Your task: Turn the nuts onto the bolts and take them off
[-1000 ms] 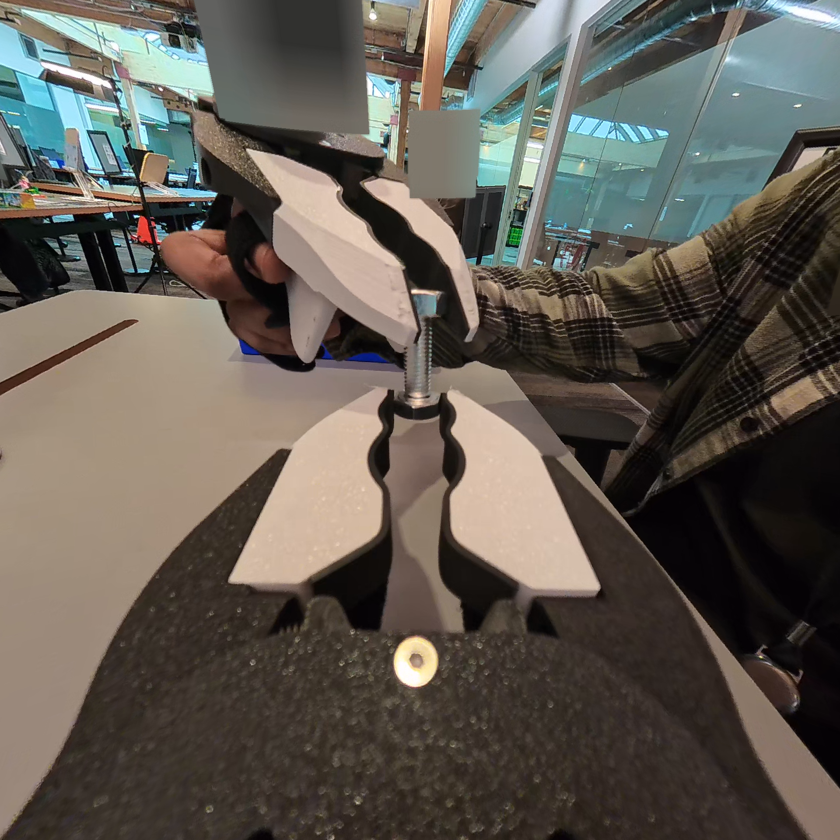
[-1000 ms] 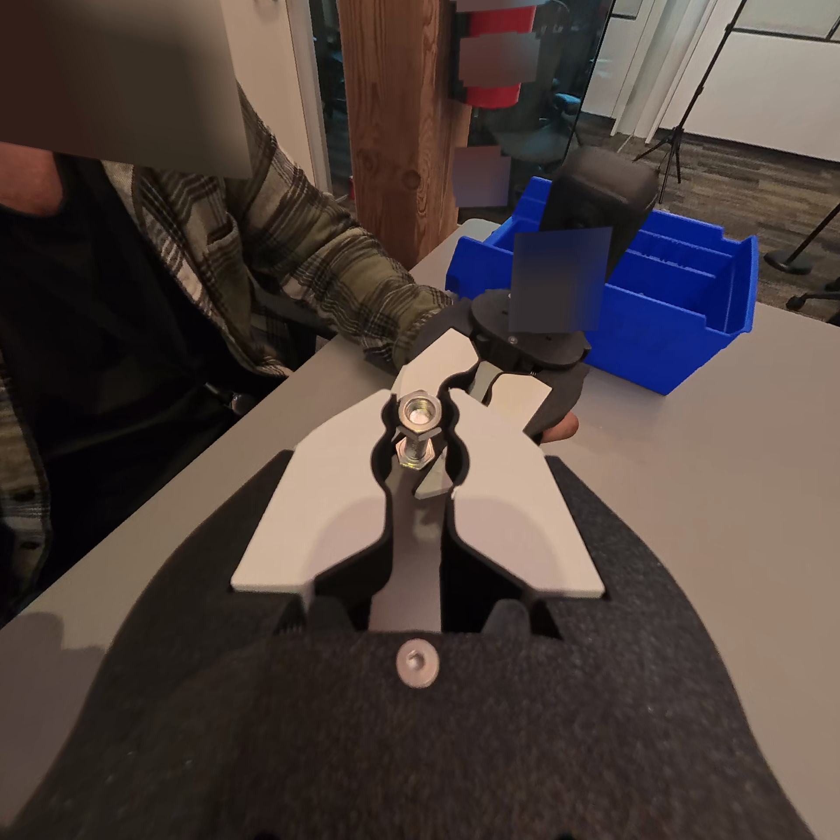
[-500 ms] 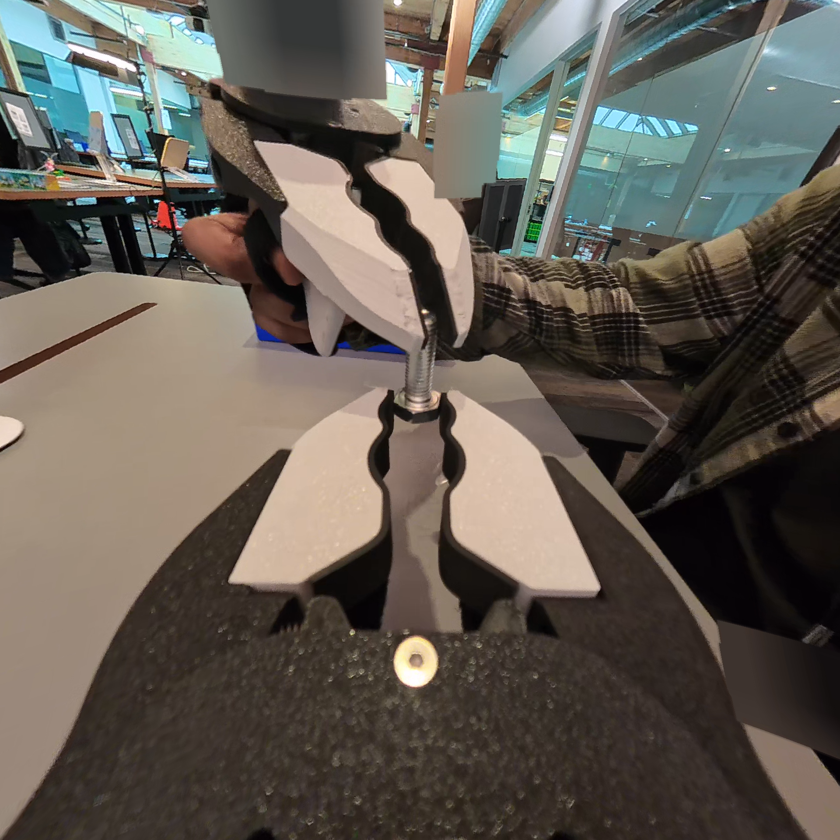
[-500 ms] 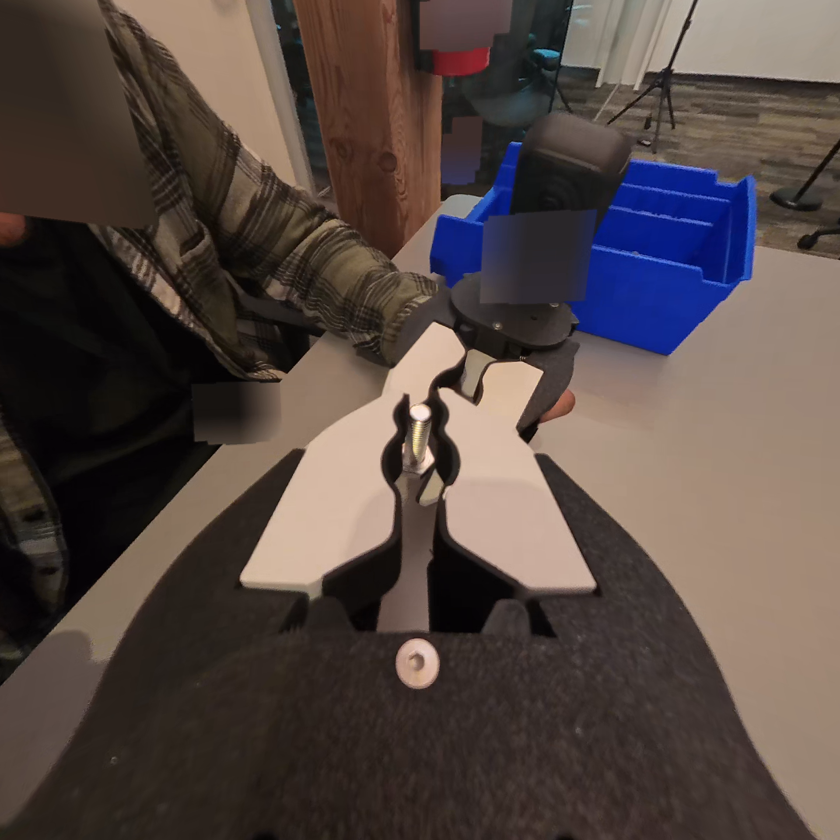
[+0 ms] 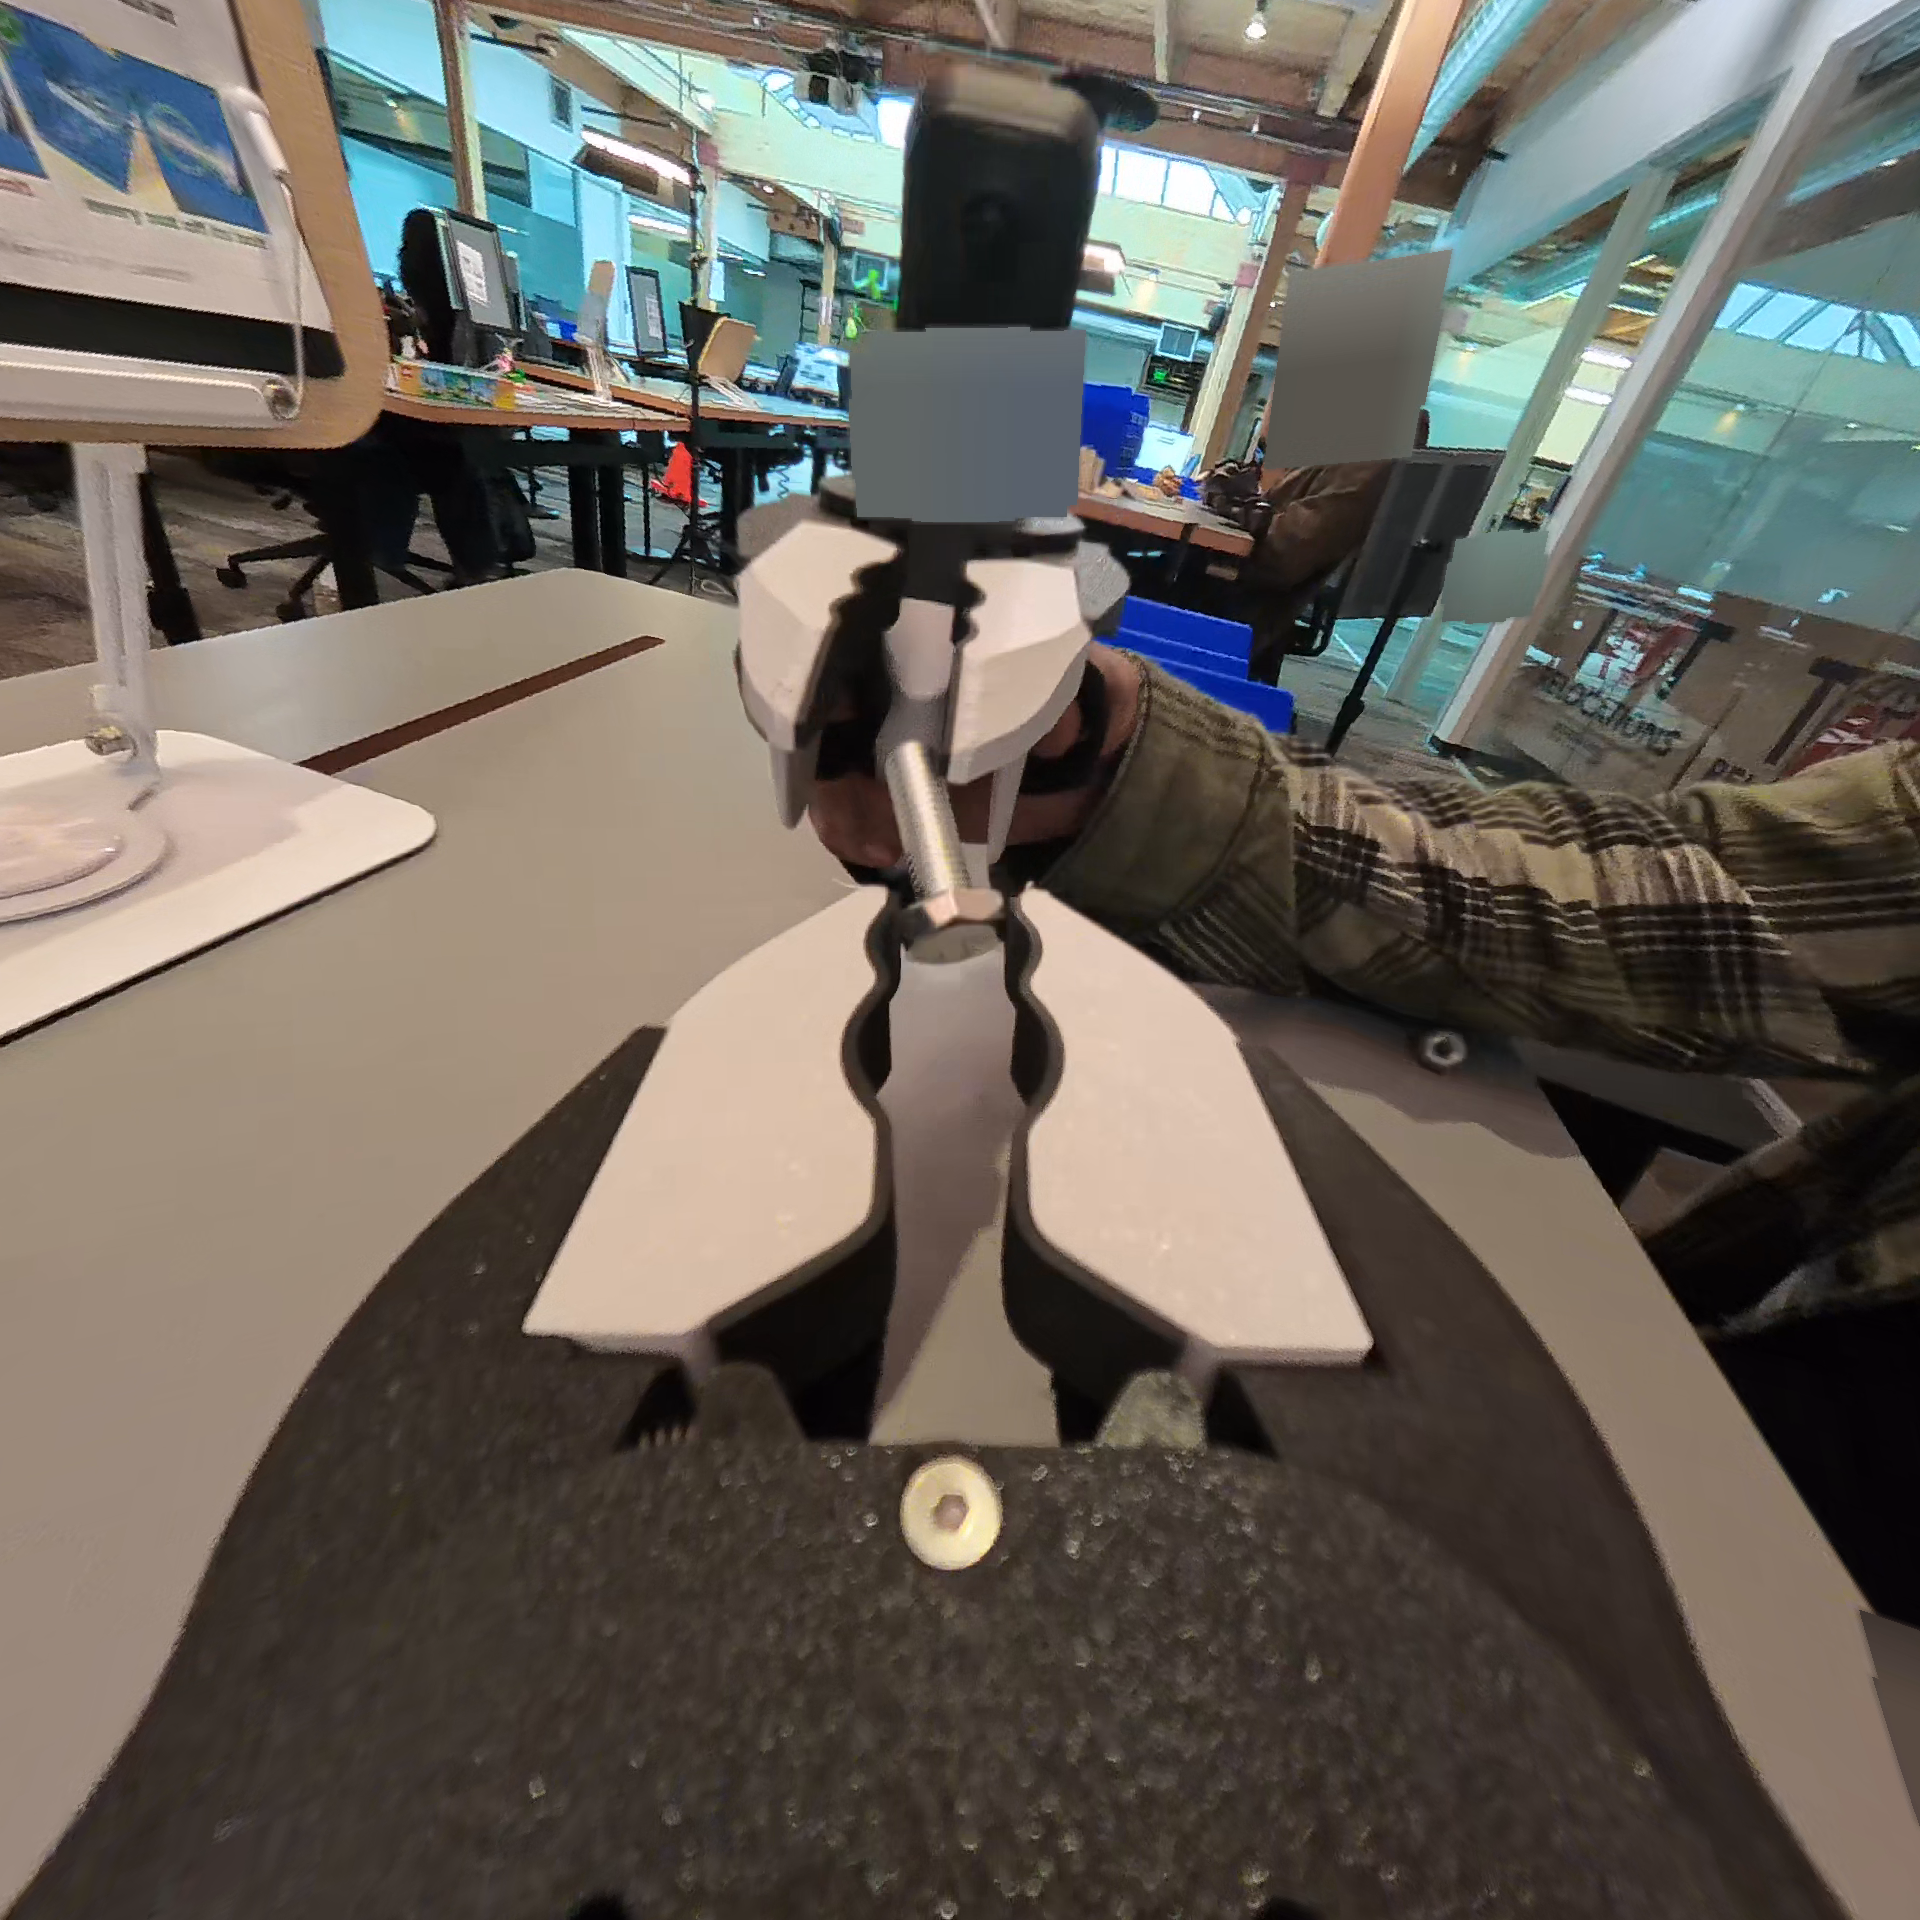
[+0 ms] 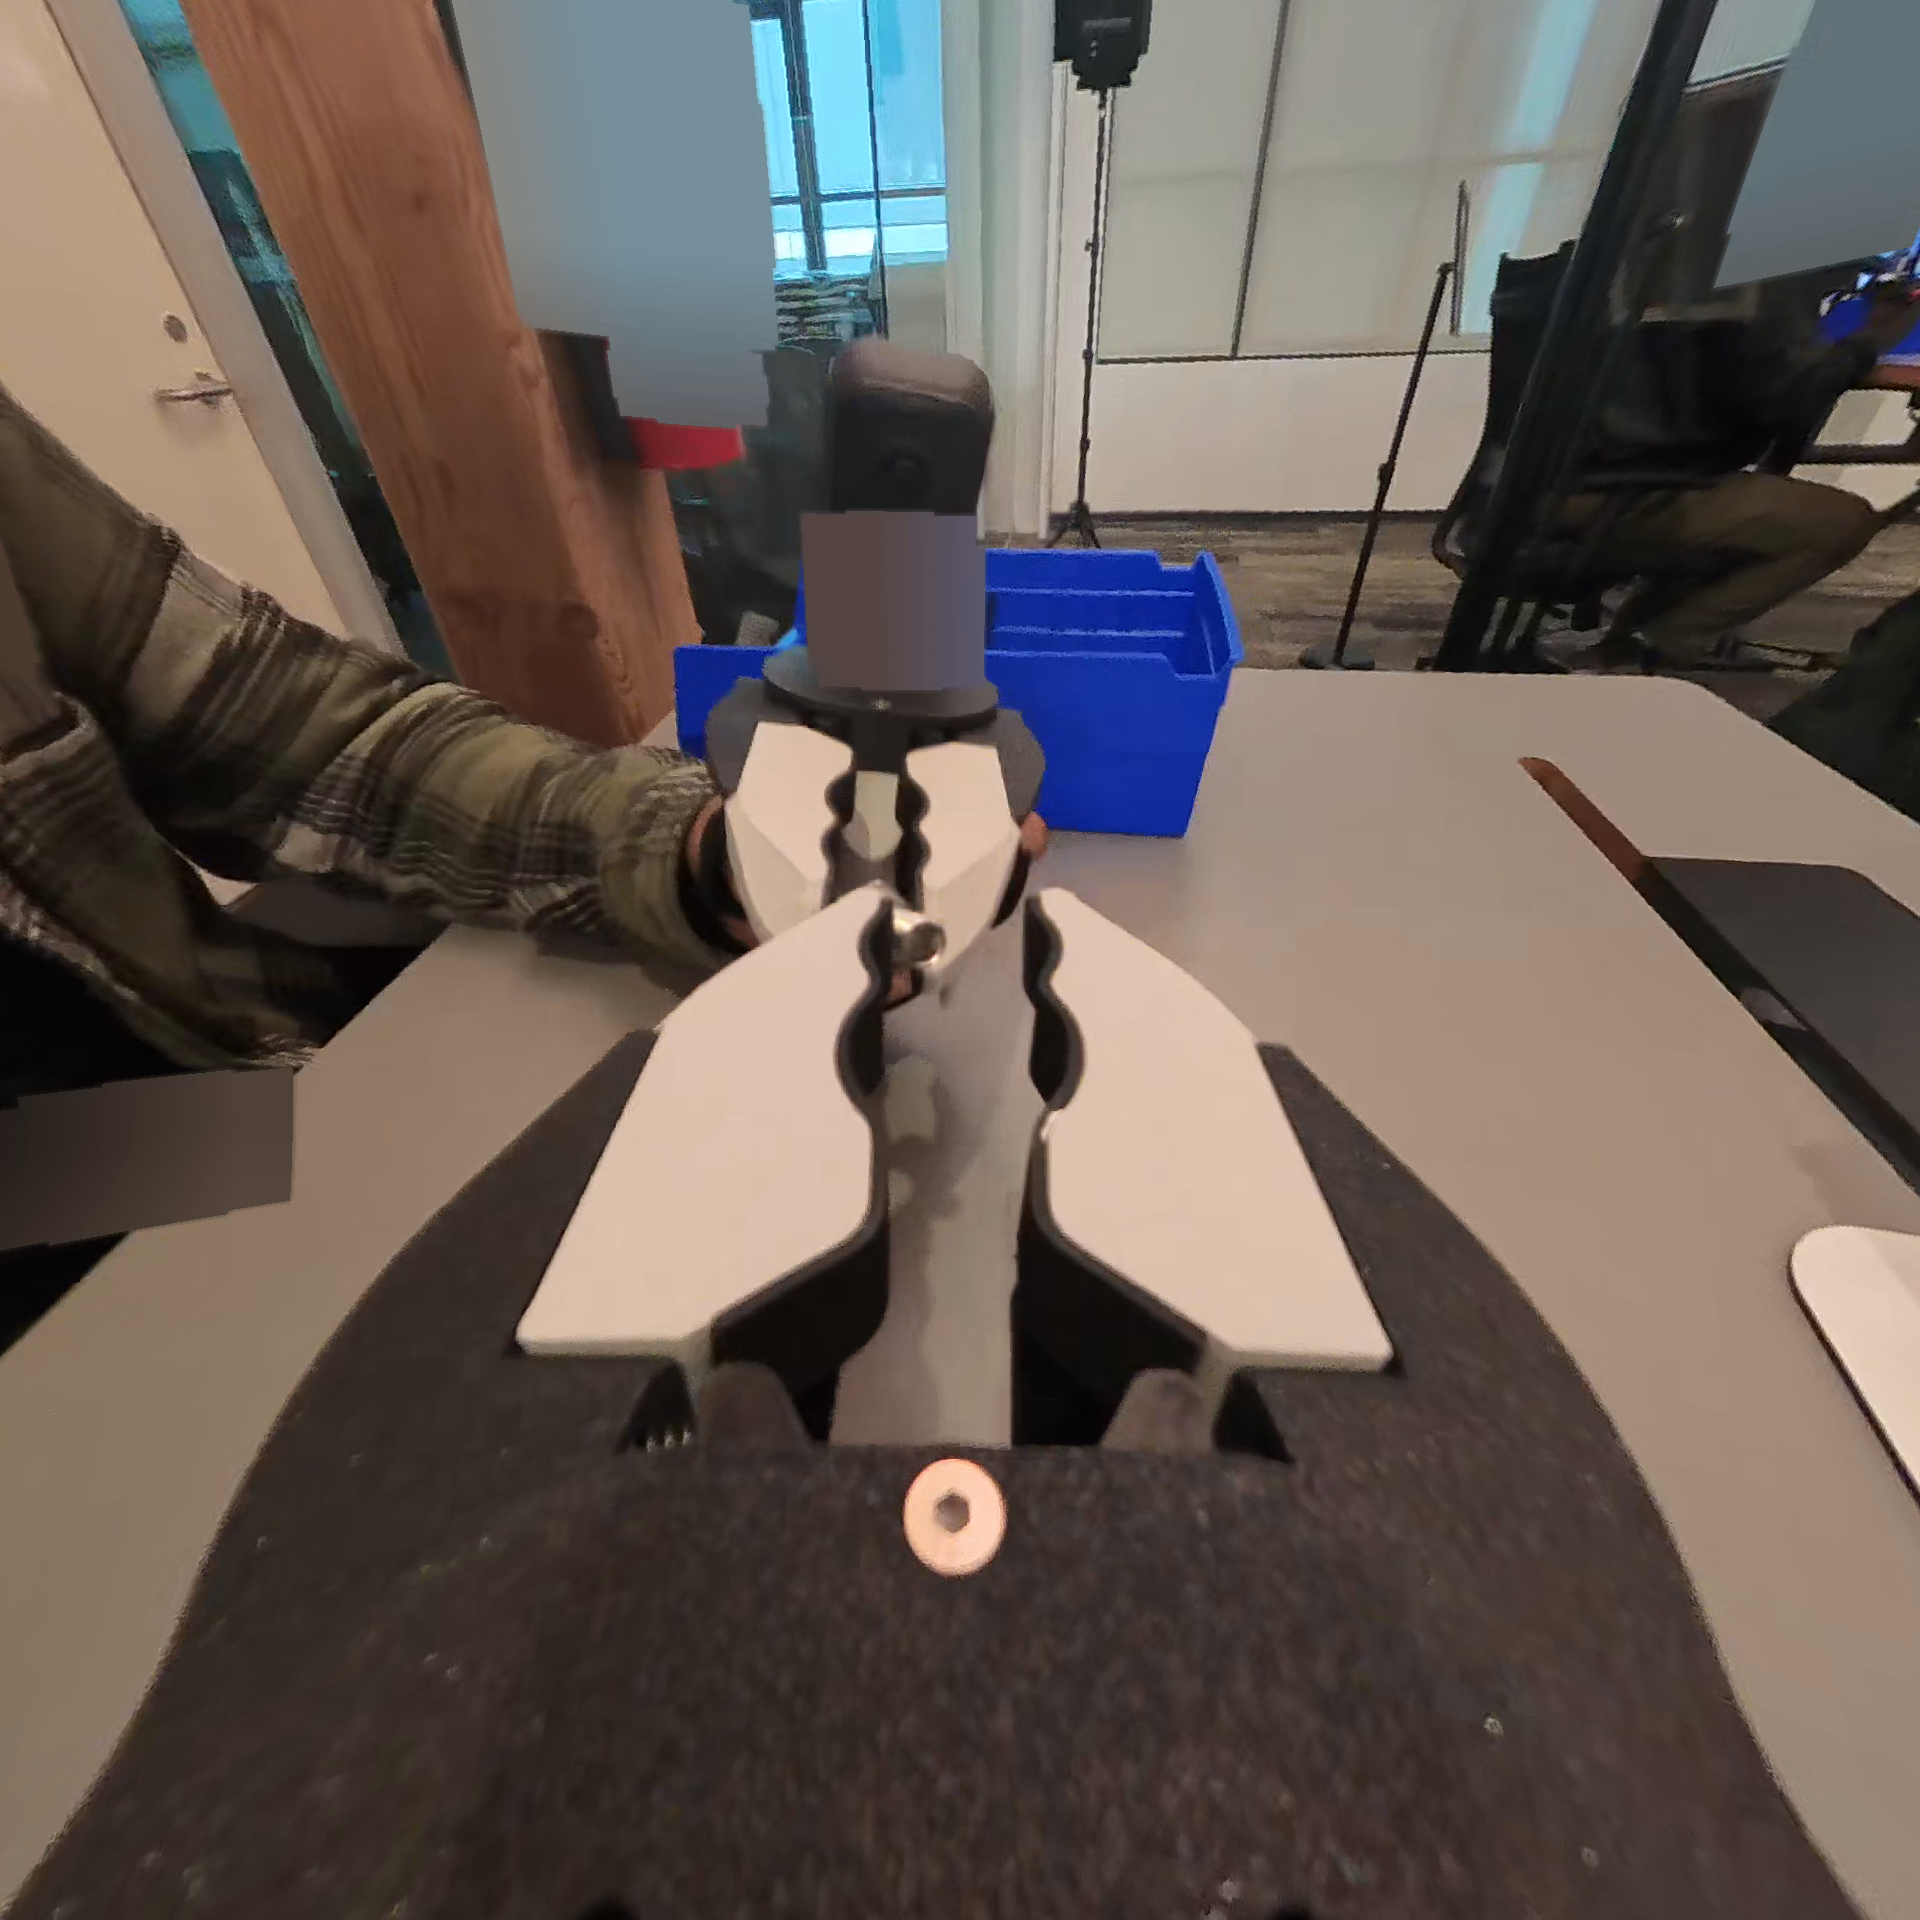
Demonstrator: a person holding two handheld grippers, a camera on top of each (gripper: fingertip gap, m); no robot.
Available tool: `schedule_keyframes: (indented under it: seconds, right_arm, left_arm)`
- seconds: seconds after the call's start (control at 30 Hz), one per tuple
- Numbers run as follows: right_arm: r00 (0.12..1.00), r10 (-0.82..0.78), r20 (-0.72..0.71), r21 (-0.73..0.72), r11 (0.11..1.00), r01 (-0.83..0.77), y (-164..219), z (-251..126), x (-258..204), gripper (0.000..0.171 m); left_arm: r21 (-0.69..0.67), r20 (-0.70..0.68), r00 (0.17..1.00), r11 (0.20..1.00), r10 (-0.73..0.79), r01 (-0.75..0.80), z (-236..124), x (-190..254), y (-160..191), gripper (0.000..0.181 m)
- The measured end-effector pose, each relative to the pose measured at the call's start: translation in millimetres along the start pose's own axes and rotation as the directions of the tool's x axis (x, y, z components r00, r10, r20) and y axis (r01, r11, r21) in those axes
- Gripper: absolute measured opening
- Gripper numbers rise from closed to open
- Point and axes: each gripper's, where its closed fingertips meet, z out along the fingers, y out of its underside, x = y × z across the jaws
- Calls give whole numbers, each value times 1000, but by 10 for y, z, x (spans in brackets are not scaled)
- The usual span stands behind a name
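My left gripper [image 5: 951, 914] is shut on the hex head of a steel bolt [image 5: 925, 821], just above the grey table [image 5: 312, 1091]. The threaded shaft points away into the gap of my right gripper [image 5: 899, 810], which faces it. In the right wrist view my right gripper [image 6: 954, 914] is open, and the bolt's threaded end [image 6: 920, 943] lies against its left finger. My left gripper [image 6: 878, 883] shows just beyond it. A loose nut [image 5: 1442, 1049] lies on the table by the plaid sleeve. I cannot tell whether a nut is on the bolt.
A blue bin [image 6: 1101, 727] stands on the table behind the left gripper. A sign stand with a white base [image 5: 156, 810] is at the left. A black mat [image 6: 1818, 935] lies at the right. The person's plaid sleeves reach in from the table's edge. My left and right fingertips are right by each other.
The bolt has swung from upright to lying nearly level between the grippers. My right gripper has opened and let go of it. Both grippers now face each other head on.
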Motion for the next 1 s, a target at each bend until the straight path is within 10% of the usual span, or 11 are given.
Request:
schedule_keyframes:
  seconds: [0.53,1.0]
  right_arm:
    - [992,-25,-124,-58,998,18,-165,-552,125,24]
    - [997,-67,-35,-552,833,36,906,-510,-2476,40]
  left_arm:
    - [28,-1,1000,999,25,-25,-33,16,-73,18]
    - [41,7,999,999,32,-32,-71,16,-112,18]
